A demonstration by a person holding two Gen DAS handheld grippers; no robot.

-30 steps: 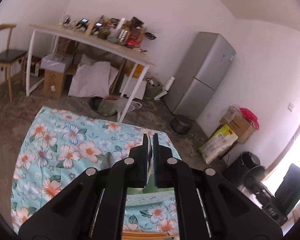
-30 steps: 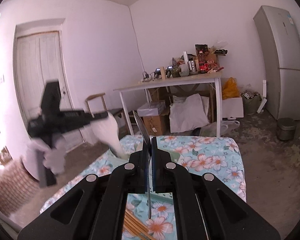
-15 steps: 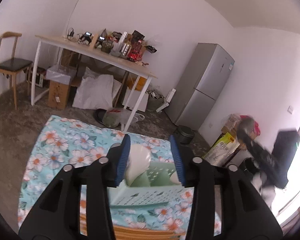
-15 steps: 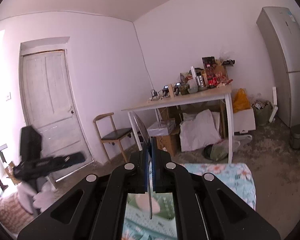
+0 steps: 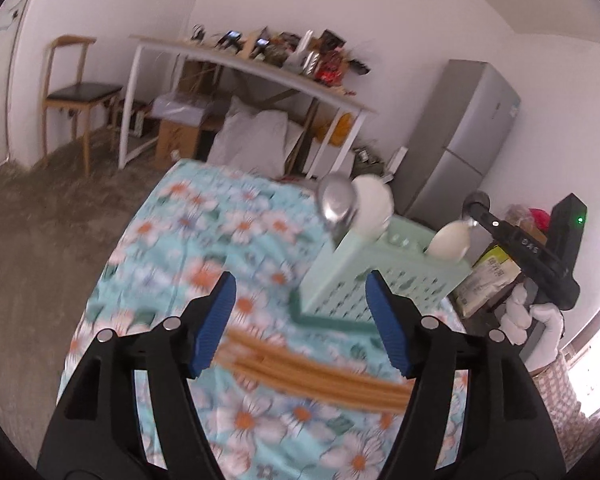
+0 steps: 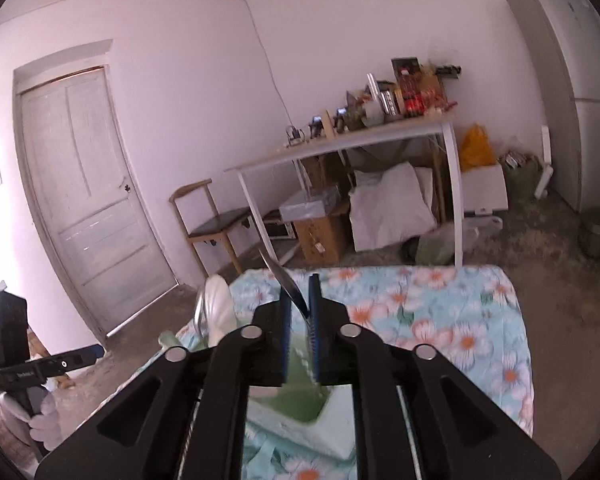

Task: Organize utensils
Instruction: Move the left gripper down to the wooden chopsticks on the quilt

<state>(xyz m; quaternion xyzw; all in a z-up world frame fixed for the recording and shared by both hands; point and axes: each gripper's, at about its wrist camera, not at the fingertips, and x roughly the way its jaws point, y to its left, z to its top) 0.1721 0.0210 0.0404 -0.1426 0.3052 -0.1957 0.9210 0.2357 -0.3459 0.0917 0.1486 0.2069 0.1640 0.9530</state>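
On the floral tablecloth (image 5: 204,240) stands a green basket (image 5: 380,276); left jaws wide, right jaws pinching a spoon (image 6: 286,280).

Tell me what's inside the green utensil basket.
In the green utensil basket: a metal spoon and two white spoons, bowls up. Handles and basket bottom are hidden.

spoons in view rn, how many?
3. Metal spoon and white spoon upright in the green basket; a third spoon in the right tongs. More may be hidden.
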